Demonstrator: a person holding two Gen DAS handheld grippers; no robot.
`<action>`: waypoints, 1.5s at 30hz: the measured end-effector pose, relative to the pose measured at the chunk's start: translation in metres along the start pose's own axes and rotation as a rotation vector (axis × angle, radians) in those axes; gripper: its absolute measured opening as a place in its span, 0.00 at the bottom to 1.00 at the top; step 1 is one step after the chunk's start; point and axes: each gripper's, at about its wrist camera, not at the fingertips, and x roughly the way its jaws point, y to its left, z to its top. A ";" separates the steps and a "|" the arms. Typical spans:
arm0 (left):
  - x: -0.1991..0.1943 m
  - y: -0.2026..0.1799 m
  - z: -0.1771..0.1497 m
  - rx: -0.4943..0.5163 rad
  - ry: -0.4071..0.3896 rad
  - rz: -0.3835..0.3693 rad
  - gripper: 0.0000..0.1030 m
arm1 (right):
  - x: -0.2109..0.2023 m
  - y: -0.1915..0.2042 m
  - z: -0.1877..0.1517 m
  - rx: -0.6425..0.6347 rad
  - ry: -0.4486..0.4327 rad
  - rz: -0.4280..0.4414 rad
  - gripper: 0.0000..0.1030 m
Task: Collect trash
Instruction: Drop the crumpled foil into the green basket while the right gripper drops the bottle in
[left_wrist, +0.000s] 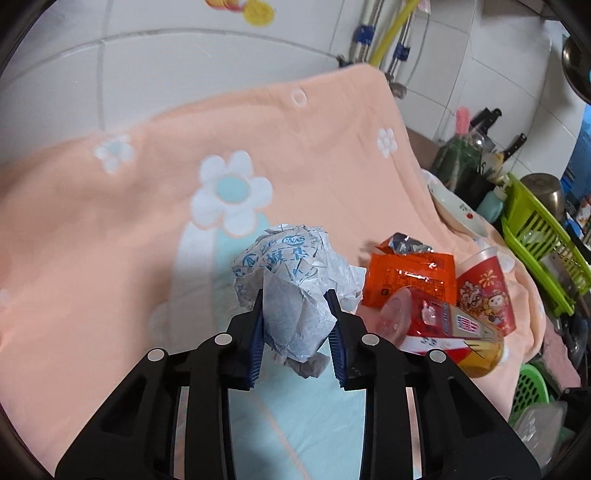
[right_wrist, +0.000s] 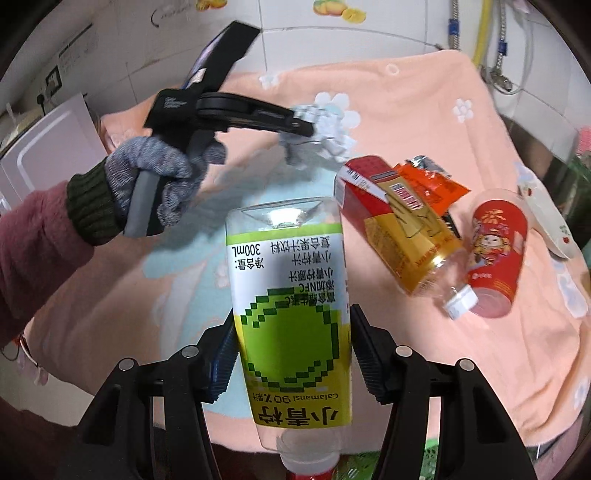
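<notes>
I am holding two pieces of trash at once. My left gripper (left_wrist: 297, 332) is clamping a crumpled paper wad (left_wrist: 291, 273) between its blue pads, lifted above the peach flowered cloth (left_wrist: 110, 229). My right gripper (right_wrist: 291, 354) is squeezing a lime juice bottle (right_wrist: 291, 310) across its body, cap toward me at six o'clock, base pointing to twelve, its long axis running straight along the fingers.

The rest of the pile is lying at about two o'clock from the right gripper: a red-and-gold bottle (right_wrist: 402, 229) on its side with its white cap aimed at five o'clock, an orange wrapper (right_wrist: 432, 184) behind it, and a red printed cup (right_wrist: 496, 254) beside it. I am judging the right hand the nearer one to that pile, but both hands are full, so each load needs dropping first; no bin is clearly showing.
</notes>
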 end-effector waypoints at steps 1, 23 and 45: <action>-0.006 0.001 0.000 0.000 -0.006 0.000 0.28 | -0.001 0.000 -0.001 0.004 -0.007 -0.003 0.53; -0.140 -0.085 -0.072 0.090 -0.112 -0.229 0.29 | -0.115 -0.046 -0.103 0.240 -0.062 -0.273 0.51; -0.093 -0.237 -0.166 0.269 0.105 -0.467 0.29 | -0.104 -0.125 -0.229 0.511 0.135 -0.480 0.52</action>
